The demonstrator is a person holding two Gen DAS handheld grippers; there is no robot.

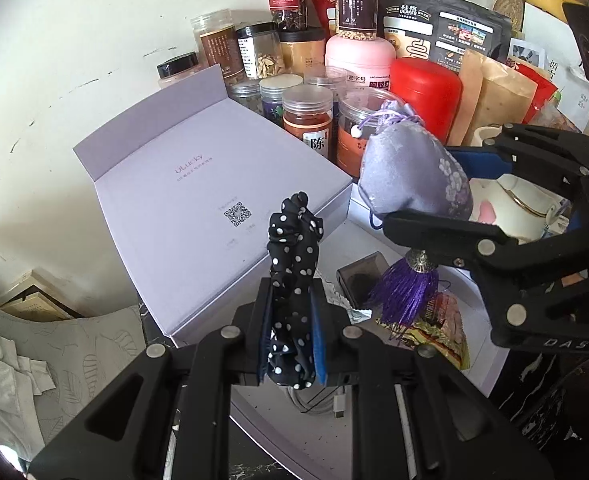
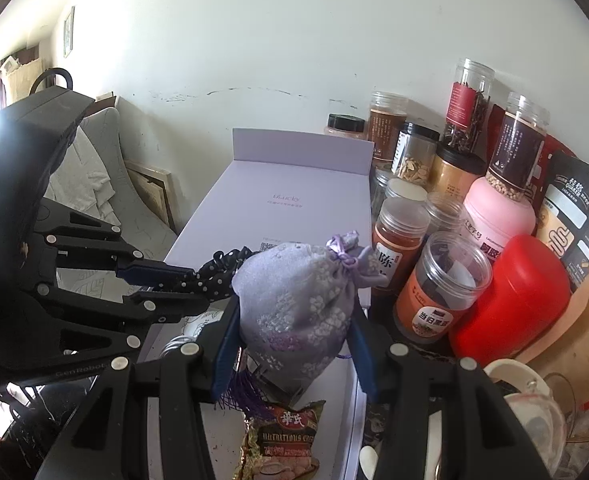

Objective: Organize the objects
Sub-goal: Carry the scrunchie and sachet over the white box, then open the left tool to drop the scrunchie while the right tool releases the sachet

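My left gripper [image 1: 292,320] is shut on a black polka-dot scrunchie [image 1: 292,264] and holds it upright above an open lavender box; it shows in the right wrist view [image 2: 182,284] with the scrunchie [image 2: 218,276]. My right gripper [image 2: 294,336] is shut on a lilac embroidered sachet [image 2: 298,308] with a purple tassel [image 2: 238,396]. In the left wrist view the right gripper [image 1: 430,188] holds the sachet [image 1: 410,172] just right of the scrunchie, tassel [image 1: 406,292] hanging down. The box lid [image 1: 214,184] lies open to the left.
Several jars [image 1: 308,120], a pink tub [image 1: 360,60], a red canister [image 1: 426,92] and snack bags [image 1: 494,96] crowd the back right against the wall. In the box tray [image 1: 294,432] lie a dark small case [image 1: 360,280], a snack packet [image 2: 286,440] and a white cable [image 1: 314,400]. A cushioned chair [image 1: 74,344] stands left.
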